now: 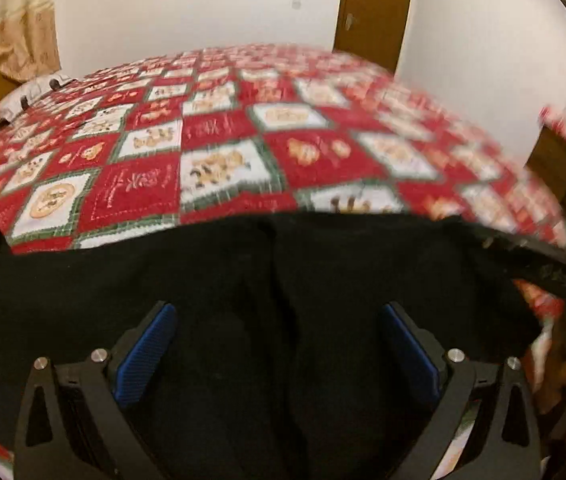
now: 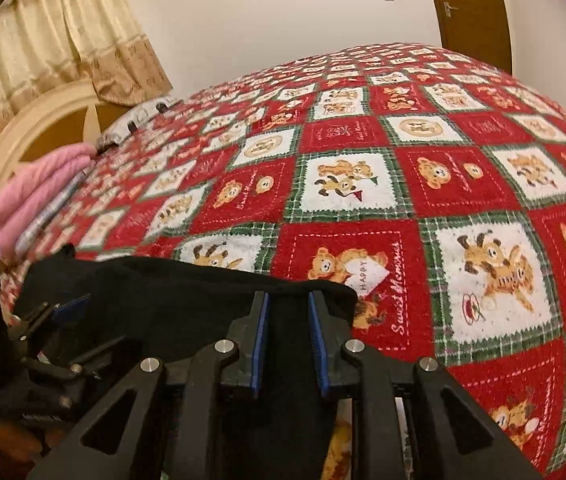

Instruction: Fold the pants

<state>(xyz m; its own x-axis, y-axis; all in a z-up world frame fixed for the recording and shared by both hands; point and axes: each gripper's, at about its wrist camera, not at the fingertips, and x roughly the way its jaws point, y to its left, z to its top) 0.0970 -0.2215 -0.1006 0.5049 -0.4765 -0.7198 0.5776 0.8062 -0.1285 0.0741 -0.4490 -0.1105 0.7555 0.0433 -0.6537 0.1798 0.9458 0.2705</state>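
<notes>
Both tongs held low, aimed fwd over bed w/ red teddy quilt, left tongs spread wide above black pants, nothing gripped, right tongs pinched on pants' edge at bed's near side.

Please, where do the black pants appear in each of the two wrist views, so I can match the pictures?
Left wrist view: the black pants fill the lower half, behind the open left gripper.
Right wrist view: they lie at lower left and centre, pinched by the right gripper.
Shared landmark: the red teddy-bear quilt.
</notes>
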